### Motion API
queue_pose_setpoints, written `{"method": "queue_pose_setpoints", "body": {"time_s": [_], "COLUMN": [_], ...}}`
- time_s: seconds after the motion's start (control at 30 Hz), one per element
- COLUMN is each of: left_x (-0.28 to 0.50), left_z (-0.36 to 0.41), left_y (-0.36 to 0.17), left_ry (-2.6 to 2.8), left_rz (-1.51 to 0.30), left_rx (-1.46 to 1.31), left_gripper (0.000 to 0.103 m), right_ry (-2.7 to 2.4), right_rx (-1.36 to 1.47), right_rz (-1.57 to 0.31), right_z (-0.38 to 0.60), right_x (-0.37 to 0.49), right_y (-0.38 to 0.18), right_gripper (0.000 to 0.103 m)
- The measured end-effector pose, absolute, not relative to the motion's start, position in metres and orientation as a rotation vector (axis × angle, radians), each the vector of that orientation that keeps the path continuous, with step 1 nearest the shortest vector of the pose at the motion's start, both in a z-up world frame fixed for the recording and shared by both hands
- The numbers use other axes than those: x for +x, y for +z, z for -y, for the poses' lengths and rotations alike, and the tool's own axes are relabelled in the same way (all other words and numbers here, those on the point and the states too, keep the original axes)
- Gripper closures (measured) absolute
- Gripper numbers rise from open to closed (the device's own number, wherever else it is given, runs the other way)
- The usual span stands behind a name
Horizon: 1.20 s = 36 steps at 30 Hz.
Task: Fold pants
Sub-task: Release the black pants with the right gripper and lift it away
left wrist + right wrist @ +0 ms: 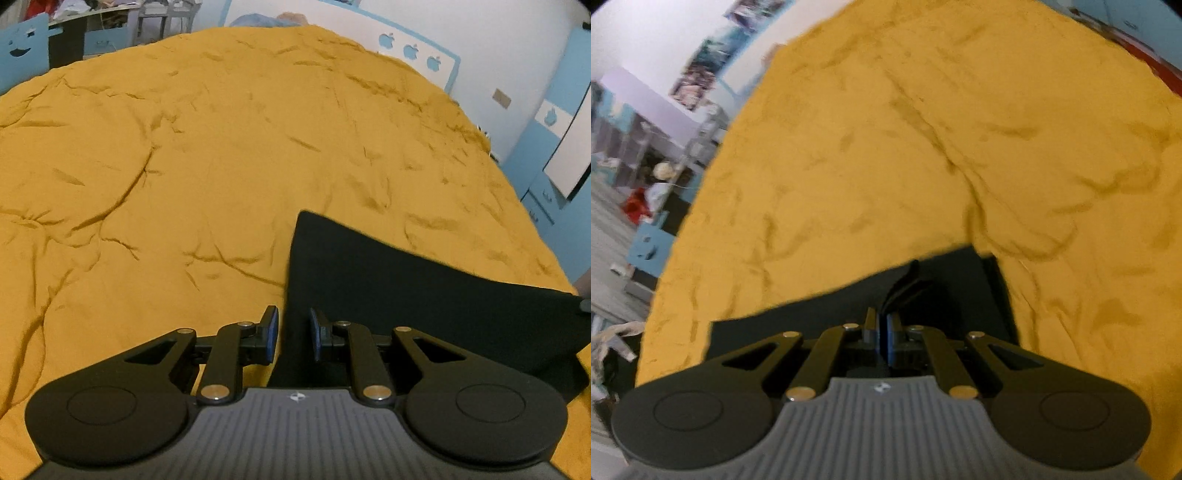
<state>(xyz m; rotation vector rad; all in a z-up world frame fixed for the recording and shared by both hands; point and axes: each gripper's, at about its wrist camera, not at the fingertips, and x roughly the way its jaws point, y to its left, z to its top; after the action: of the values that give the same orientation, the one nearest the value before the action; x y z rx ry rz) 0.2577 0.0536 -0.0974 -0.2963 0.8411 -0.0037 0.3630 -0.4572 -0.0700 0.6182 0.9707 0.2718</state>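
The black pants [424, 302] lie on a mustard-yellow bedspread [221, 147]. In the left wrist view they spread from my gripper toward the right. My left gripper [293, 334] is open, its blue pads on either side of the pants' near left edge, without pinching it. In the right wrist view the pants [820, 310] show as a dark sheet under and ahead of the tool. My right gripper [884, 332] is shut on a fold of the pants, which bunches up just past the fingertips. The right view is blurred.
The wrinkled bedspread [923, 147] fills most of both views. A white and blue headboard with apple cut-outs [410, 48] stands at the far side. A blue cabinet [546, 140] is at the right. Cluttered furniture and floor [639, 177] lie beyond the bed's left edge.
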Motion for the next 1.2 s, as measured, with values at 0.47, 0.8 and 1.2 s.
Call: {"method": "queue_pose_setpoints", "body": {"time_s": [0.47,0.8,1.2], "left_x": [0.265,0.282,0.356], "left_z": [-0.048,-0.05,-0.032], "left_y": [-0.097,-0.096,-0.112], "left_ry": [-0.016,-0.03,-0.118], "left_rz": [-0.848,-0.848,-0.893], "left_rx": [-0.303,-0.315,-0.303], "left_gripper": [0.083,0.083,0.092], "right_ry": [0.19,0.112,0.114], "right_rx": [0.57,0.475,0.223], "right_rz": [-1.017,-1.049,-0.885], "right_z": [0.474,0.476,0.426], "right_x": [0.374,0.378,0.355], "right_y": [-0.093,-0.129,-0.115], "right_gripper": [0.103,0.1,0.091]}}
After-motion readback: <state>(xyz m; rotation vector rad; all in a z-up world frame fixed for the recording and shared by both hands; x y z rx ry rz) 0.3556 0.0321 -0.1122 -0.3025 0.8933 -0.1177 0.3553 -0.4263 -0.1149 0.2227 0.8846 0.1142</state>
